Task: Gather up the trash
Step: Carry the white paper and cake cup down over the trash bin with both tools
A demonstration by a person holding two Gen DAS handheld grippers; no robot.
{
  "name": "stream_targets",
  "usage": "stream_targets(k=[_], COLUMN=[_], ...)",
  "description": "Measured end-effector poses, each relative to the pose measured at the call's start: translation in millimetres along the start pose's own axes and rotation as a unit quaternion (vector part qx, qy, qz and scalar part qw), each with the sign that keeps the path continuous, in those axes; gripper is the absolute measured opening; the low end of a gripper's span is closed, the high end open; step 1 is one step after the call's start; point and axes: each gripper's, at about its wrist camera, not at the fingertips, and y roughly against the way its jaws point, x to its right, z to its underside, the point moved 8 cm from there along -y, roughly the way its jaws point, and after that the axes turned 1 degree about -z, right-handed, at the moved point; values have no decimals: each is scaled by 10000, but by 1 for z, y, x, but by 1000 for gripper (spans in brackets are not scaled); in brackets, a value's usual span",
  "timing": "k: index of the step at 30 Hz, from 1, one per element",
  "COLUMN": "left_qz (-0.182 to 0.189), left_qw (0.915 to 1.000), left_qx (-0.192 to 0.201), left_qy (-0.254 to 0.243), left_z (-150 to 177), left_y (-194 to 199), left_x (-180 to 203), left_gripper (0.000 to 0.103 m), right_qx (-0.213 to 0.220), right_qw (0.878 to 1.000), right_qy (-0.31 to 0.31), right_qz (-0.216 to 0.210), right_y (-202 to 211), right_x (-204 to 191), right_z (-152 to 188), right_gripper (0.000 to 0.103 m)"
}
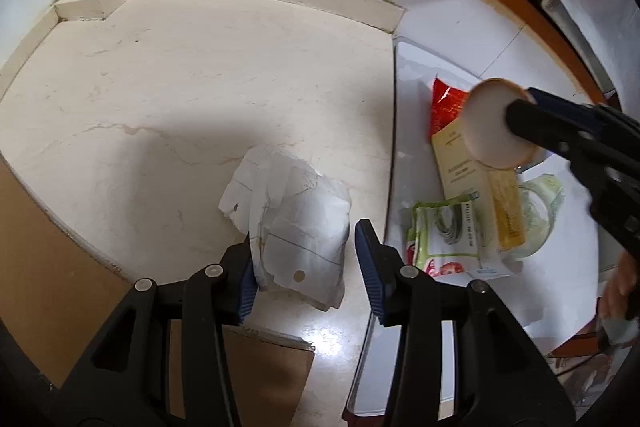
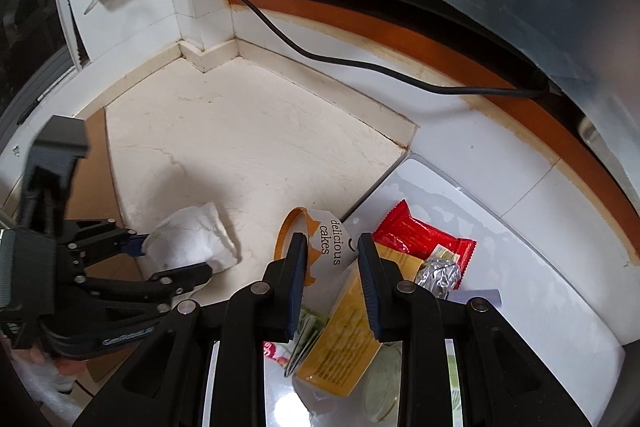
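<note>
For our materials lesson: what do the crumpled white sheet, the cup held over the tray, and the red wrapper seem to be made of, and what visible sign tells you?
Crumpled white sheet: probably thin paper, matte, with sharp creases, ruled lines and punched holes.
Cake cup: likely paperboard, matte, with printed lettering and a thin rolled rim.
Red wrapper: apparently plastic film, glossy, with a serrated sealed edge.

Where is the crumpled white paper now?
The crumpled white paper lies on the cream marble floor between the left gripper jaws, left of the white tray.
</note>
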Motion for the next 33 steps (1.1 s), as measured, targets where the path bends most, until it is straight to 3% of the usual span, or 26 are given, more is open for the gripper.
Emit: stream_targets(k=[4, 6, 7, 13, 21, 27, 33], left_qz=[-236, -151, -52, 293, 801, 656, 351], left_qw=[9996, 9997, 9998, 9985, 9900, 9852, 9825], left_qx=[122, 175, 186, 379, 851, 1165, 1273], left_qy=[-122, -65, -31, 261, 792, 1068, 1313], left_z=[2, 3, 3, 13, 53, 117, 192], left_y=[1, 4, 5, 34, 114, 168, 190], left_x=[1, 3, 4, 15, 34, 62, 90], left_gripper=[31, 21, 9, 8, 8, 8, 8], right_qx=[72, 103, 121, 269, 602, 729, 644], right_qw=[9999, 9999, 9998, 9993, 9960, 9918, 9866], right_qy=[-43, -60, -60, -111, -186, 0, 259], right_qz=[-75, -116, -130, -238, -626, -1051, -1478], right_y=[15, 22, 25, 52, 107, 156, 185], right_x=[-3, -3, -4, -7, -16, -31, -45], right_z=[6, 12, 15, 38, 77, 125, 187], right_gripper=[25, 25, 25, 25, 25, 25, 25])
